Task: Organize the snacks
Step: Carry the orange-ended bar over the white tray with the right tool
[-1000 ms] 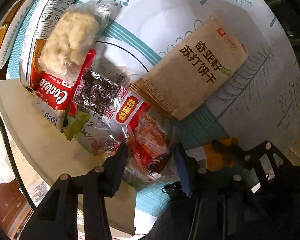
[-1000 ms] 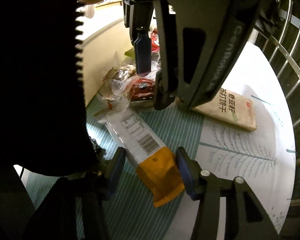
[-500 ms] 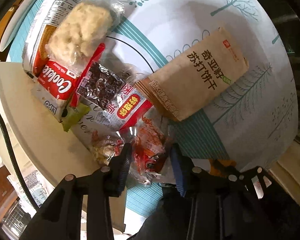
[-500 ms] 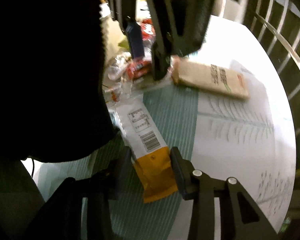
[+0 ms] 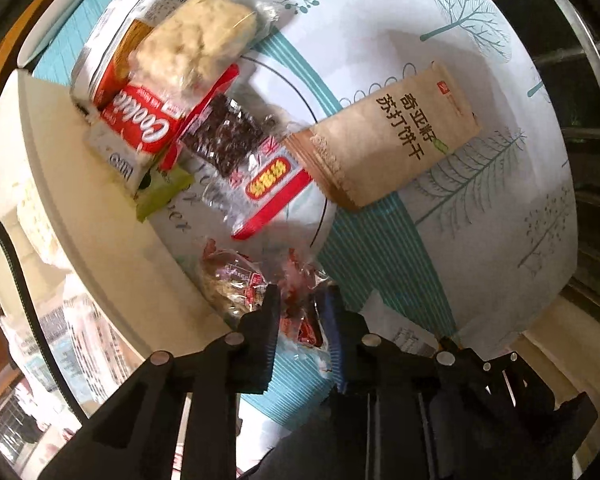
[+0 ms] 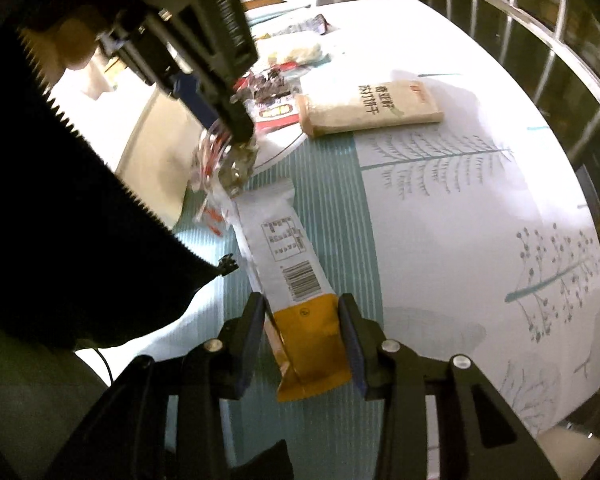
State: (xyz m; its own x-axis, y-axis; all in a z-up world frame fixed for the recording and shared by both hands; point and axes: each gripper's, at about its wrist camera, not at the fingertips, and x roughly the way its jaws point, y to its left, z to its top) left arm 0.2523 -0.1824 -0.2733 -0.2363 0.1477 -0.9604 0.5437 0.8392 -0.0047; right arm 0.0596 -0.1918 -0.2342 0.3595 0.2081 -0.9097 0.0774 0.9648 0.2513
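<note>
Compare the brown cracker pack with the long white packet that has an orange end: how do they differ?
1. The brown pack is plain kraft with dark characters; the white packet shows a barcode and an orange end.
2. The brown pack is blocky; the white packet is long and narrow.
3. The brown pack lies free; the right hand-held gripper clamps the white packet.

Both are sealed snacks.

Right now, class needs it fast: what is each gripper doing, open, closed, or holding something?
Left gripper: closing on the crinkly clear-and-red snack packet.
Right gripper: closed on the long white-and-orange snack wrapper.
</note>
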